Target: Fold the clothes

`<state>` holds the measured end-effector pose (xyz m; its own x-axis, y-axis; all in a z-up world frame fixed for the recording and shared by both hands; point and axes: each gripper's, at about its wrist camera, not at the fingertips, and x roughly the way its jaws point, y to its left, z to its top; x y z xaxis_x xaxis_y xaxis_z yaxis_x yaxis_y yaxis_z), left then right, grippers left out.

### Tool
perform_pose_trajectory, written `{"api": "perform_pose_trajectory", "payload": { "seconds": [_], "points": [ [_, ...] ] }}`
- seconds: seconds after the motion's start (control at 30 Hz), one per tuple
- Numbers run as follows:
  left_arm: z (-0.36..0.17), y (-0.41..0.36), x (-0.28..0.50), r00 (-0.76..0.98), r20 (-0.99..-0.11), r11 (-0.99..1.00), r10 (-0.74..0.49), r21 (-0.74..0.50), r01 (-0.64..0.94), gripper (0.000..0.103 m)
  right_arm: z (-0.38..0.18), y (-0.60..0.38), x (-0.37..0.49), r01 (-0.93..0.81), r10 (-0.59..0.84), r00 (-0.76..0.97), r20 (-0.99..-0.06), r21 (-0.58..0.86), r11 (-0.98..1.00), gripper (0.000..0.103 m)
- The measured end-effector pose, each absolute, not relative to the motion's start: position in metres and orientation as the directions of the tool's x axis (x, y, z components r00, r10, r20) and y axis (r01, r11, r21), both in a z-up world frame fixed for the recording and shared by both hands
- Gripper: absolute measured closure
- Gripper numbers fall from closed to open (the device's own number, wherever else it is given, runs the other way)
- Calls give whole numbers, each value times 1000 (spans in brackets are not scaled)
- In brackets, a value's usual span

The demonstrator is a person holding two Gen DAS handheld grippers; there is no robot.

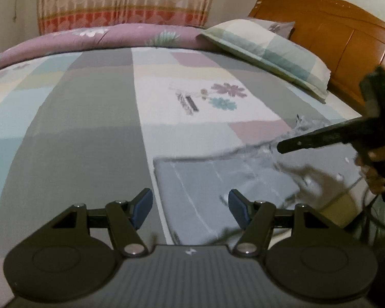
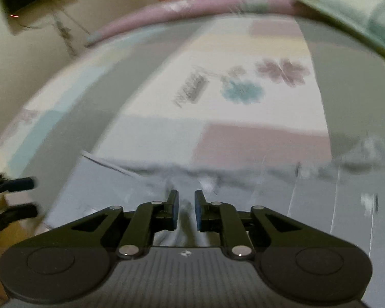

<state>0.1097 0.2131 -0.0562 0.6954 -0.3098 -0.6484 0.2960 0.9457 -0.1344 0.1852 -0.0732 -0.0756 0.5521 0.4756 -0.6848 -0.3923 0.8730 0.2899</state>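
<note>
Grey cloth [image 1: 205, 195], a garment marked with thin white lines, lies spread on the near part of the bed [image 1: 89, 128], its far edge rumpled and partly lifted. From my right wrist camera I see that garment [image 2: 269, 205] running under and ahead of the right hand-held gripper [image 2: 186, 210], with a dark fold of it rising into the narrow gap between the blue pads [image 2: 175, 208]. The jaws stand close together and seem pinched on that fold, though the blur keeps me from being sure of contact. In the left wrist view the same right hand-held gripper [image 1: 285, 147] reaches in from the right, its tip over the raised, crumpled edge, with a person's hand [image 1: 374, 172] on the handle. My left hand-held gripper [image 1: 190, 208] stands wide, nothing between its pads; its right finger hangs over the garment's near left part, its left finger over the bare bedsheet, just beside the cloth's left edge. Beyond lie a patchwork sheet with flower prints, a checked pillow [image 1: 267, 51], a purple quilt [image 1: 102, 36], a wooden headboard [image 1: 333, 25] and a curtain [image 1: 120, 0].
</note>
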Motion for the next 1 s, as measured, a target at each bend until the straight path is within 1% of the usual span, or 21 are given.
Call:
{"api": "perform_pose_trajectory", "payload": {
  "seconds": [0.03, 0.1, 0.17, 0.2, 0.27, 0.4, 0.5, 0.6, 0.67, 0.73, 0.8, 0.87, 0.9, 0.93, 1.0],
  "points": [
    [-53, 215, 118, 693, -648, 945, -316, -148, 293, 37, -72, -69, 182, -436, 511, 537, -671, 298, 849, 85],
    [-49, 219, 136, 689, -642, 941, -335, -191, 279, 38, -78, -55, 178, -500, 553, 474, -685, 307, 810, 85],
    [-48, 218, 156, 656, -642, 917, -398, -265, 298, 38, -96, -44, 179, -517, 544, 407, -734, 305, 800, 84],
    [-51, 215, 164, 634, -644, 903, -429, -297, 309, 37, -101, -43, 179, -517, 543, 398, -739, 309, 798, 84],
    [-61, 207, 178, 610, -653, 894, -448, -320, 314, 37, -109, -44, 178, -511, 551, 399, -733, 321, 797, 84],
    [-96, 196, 201, 565, -728, 921, -389, -284, 268, 38, -112, -53, 184, -480, 577, 377, -725, 380, 791, 84],
    [-101, 191, 200, 572, -734, 929, -366, -253, 269, 37, -114, -54, 182, -488, 577, 386, -720, 371, 790, 84],
    [-85, 189, 184, 593, -733, 939, -335, -206, 276, 37, -113, -52, 181, -498, 569, 393, -722, 352, 792, 84],
    [-73, 188, 167, 610, -719, 936, -334, -178, 302, 36, -107, -50, 178, -511, 559, 411, -720, 326, 795, 81],
    [-71, 186, 148, 605, -728, 936, -323, -151, 318, 35, -99, -44, 168, -575, 560, 435, -706, 261, 776, 72],
    [-80, 179, 133, 579, -765, 939, -282, -97, 330, 35, -97, -34, 159, -625, 547, 433, -717, 198, 755, 64],
    [-94, 171, 122, 541, -810, 941, -225, -36, 338, 35, -104, -29, 155, -639, 528, 409, -744, 179, 748, 63],
    [-102, 167, 119, 529, -828, 944, -187, -2, 331, 33, -106, -29, 153, -640, 529, 413, -741, 176, 748, 62],
    [-105, 165, 115, 538, -827, 943, -161, 32, 331, 32, -105, -30, 152, -639, 530, 413, -741, 180, 748, 62],
    [-100, 166, 113, 534, -829, 943, -168, 23, 333, 32, -99, -34, 154, -625, 533, 409, -741, 198, 755, 62]
  ]
}}
